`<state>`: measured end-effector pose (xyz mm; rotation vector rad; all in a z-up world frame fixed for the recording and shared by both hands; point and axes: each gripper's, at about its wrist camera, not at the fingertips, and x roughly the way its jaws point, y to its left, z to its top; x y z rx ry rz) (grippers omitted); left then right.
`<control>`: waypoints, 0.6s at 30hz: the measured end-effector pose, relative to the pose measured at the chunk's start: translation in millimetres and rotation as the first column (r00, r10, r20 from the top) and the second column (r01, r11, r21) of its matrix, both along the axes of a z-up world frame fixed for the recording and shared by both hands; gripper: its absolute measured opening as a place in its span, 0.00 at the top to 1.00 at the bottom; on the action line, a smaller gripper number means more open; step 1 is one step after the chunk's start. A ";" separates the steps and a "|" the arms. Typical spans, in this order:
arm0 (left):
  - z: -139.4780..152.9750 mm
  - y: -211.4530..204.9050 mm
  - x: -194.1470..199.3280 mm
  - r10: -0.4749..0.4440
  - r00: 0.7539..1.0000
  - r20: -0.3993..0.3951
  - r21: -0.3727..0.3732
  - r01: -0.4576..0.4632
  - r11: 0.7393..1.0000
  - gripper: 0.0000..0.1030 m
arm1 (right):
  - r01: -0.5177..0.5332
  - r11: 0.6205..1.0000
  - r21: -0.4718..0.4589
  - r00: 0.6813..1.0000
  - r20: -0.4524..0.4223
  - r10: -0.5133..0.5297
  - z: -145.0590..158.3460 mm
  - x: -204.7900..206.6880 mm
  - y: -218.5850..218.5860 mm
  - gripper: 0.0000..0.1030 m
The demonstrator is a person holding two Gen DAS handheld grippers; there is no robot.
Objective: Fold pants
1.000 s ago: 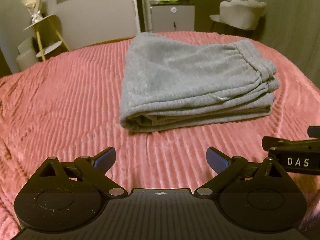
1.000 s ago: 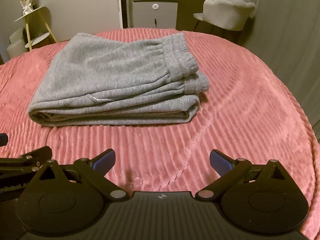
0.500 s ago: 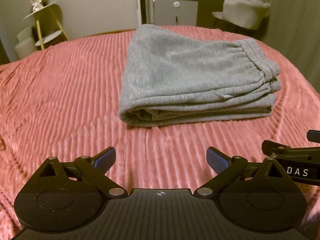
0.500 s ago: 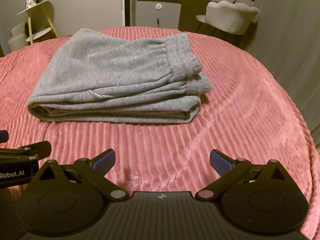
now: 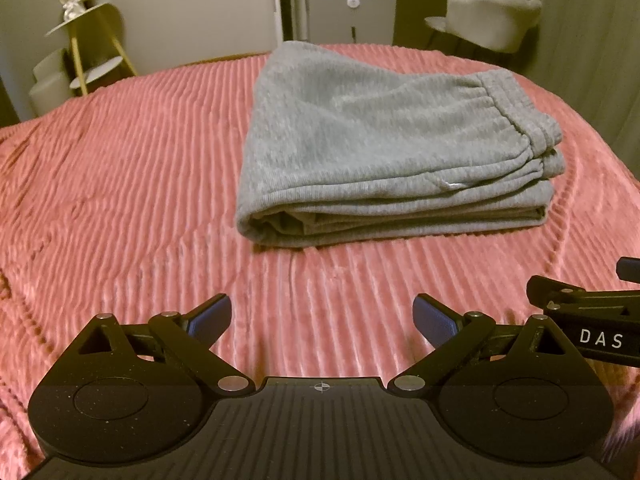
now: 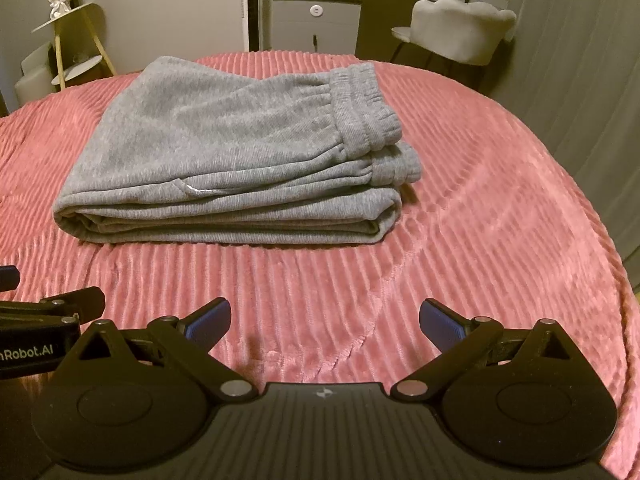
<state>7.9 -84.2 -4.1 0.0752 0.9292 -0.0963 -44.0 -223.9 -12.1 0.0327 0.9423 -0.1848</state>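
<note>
Grey sweatpants point(image 5: 384, 148) lie folded in a flat stack on the pink ribbed bedspread point(image 5: 120, 168), waistband at the right end. They also show in the right wrist view point(image 6: 232, 160). My left gripper point(image 5: 322, 318) is open and empty, held over the bedspread a little in front of the stack. My right gripper point(image 6: 325, 322) is open and empty, also in front of the stack. Each gripper shows at the edge of the other's view: the right one in the left wrist view point(image 5: 580, 308), the left one in the right wrist view point(image 6: 48, 320).
A gold side table point(image 5: 88, 48) stands beyond the bed at the left. A grey cabinet point(image 5: 350, 16) and a pale upholstered chair point(image 5: 488, 20) stand behind the bed. A dark curtain point(image 6: 580, 60) hangs at the right.
Both grippers have drawn back slightly and tilted; the pants sit a little lower in both views. The pants have not moved. Both grippers stay open.
</note>
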 end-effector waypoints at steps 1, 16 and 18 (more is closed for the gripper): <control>-0.2 -0.1 0.2 0.000 1.000 -0.001 0.001 0.000 1.000 0.03 | 0.000 1.000 0.000 1.000 -0.002 0.000 -0.3 0.1 0.1 0.02; -2.8 -0.9 1.6 0.001 1.000 -0.014 0.003 -0.001 1.000 0.03 | -0.002 1.000 -0.002 1.000 -0.008 0.002 -0.9 0.8 1.2 0.02; -3.2 -0.6 1.8 0.001 1.000 -0.017 0.003 -0.001 1.000 0.03 | -0.002 1.000 -0.002 1.000 -0.008 0.002 -0.8 0.8 1.6 0.02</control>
